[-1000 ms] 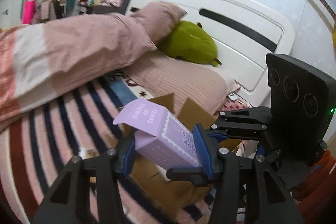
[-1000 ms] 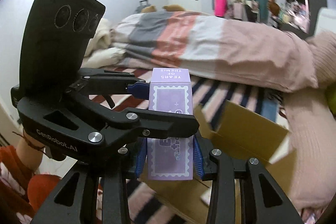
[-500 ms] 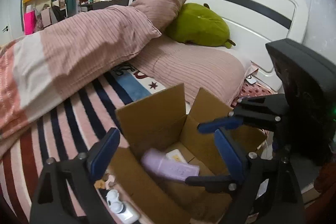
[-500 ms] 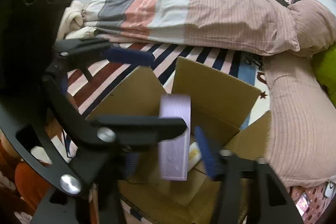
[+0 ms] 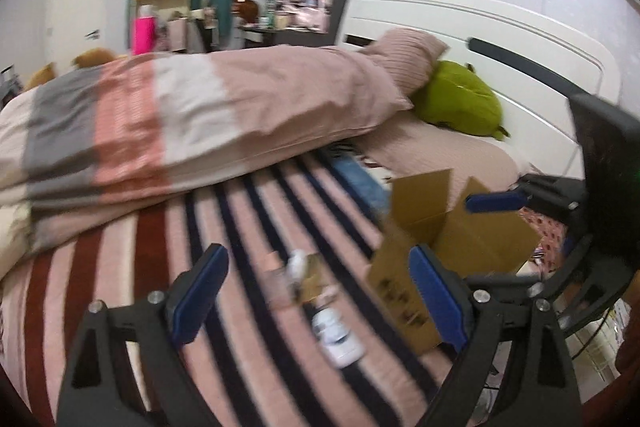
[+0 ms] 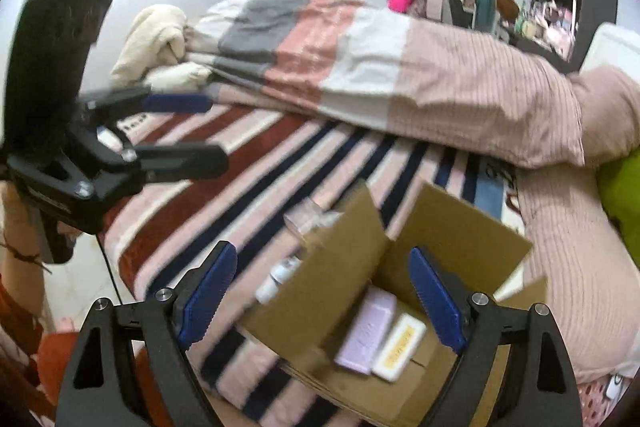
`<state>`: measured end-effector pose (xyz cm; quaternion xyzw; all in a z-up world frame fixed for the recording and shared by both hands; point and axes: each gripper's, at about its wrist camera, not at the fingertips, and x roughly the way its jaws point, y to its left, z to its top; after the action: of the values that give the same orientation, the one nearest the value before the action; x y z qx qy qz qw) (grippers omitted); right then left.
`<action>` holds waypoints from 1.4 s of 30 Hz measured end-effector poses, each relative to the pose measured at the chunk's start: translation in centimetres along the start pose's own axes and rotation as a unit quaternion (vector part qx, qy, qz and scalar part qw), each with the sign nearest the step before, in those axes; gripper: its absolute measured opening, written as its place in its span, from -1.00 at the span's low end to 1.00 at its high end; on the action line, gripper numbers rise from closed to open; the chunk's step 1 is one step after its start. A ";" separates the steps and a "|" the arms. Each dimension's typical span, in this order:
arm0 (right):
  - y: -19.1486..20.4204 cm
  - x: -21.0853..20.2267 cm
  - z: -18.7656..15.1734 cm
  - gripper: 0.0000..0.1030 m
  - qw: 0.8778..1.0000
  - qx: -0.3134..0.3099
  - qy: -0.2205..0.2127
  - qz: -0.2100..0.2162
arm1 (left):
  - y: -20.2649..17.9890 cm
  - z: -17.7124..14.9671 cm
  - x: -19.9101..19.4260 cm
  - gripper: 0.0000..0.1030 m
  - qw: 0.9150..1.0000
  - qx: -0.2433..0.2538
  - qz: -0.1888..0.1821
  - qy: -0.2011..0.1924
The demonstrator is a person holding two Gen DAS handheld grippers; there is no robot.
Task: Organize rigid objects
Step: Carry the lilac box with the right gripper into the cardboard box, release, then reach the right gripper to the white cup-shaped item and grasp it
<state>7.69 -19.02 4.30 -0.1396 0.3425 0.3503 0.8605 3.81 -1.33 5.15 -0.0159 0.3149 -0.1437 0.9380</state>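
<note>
An open cardboard box (image 6: 460, 227) stands on the striped bed; it also shows in the left wrist view (image 5: 424, 203). Inside lie a lilac carton (image 6: 366, 331) and a white box with a yellow label (image 6: 400, 347). My right gripper (image 6: 318, 299) is open and empty above the box's near flap. My left gripper (image 5: 316, 295) is open and empty over the bedspread left of the box; it also shows in the right wrist view (image 6: 180, 131). A white bottle (image 5: 338, 335) and small blurred items (image 5: 298, 267) lie on the bed beside the box.
A folded striped duvet (image 5: 180, 123) lies across the bed behind. Pink pillows (image 5: 404, 63) and a green plush toy (image 5: 460, 103) lie by the white headboard (image 5: 500, 39). The bed's near edge and floor (image 6: 84, 279) are at lower left.
Both grippers held the lilac carton together, then opened; it dropped into the box. Both have since pulled back, and the left has swung leftward over the bedspread.
</note>
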 end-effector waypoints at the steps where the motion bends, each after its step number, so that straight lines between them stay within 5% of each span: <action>1: 0.7 0.0 0.4 0.68 1.000 -0.002 -0.007 0.005 | 0.9 -0.6 -0.5 0.75 1.000 -0.007 0.006 -0.002; 6: 5.6 1.4 1.9 0.68 0.998 -0.024 -0.012 0.060 | 5.7 -4.6 -2.5 0.75 0.999 -0.039 0.032 -0.013; 15: 13.0 9.4 -0.1 0.67 0.991 -0.054 0.089 0.079 | 10.6 -10.5 -2.0 0.75 0.997 -0.057 0.047 -0.001; 22: 10.2 16.0 -3.8 0.45 0.986 0.017 0.165 -0.006 | 12.0 -13.4 -0.2 0.74 0.998 -0.066 0.020 0.010; 28: 6.8 18.3 -4.6 0.30 0.982 0.036 0.162 -0.094 | 12.0 -13.8 1.2 0.75 0.998 -0.058 0.009 0.016; 33: 5.5 20.1 -4.6 0.07 0.976 0.037 0.185 -0.113 | 12.1 -14.0 1.6 0.75 0.998 -0.060 0.003 0.018; 38: 4.7 20.8 -4.8 -0.49 0.974 0.053 0.191 -0.110 | 11.9 -13.9 1.6 0.75 0.998 -0.059 0.004 0.023; 42: 5.3 20.2 -4.6 -0.52 0.977 0.039 0.177 -0.109 | 11.7 -13.5 1.4 0.75 0.998 -0.060 -0.001 0.022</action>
<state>12.25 -7.15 -12.95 -0.2019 0.4858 0.2108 0.8239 -0.10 10.29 -7.92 -0.0689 0.3432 -0.1258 0.9282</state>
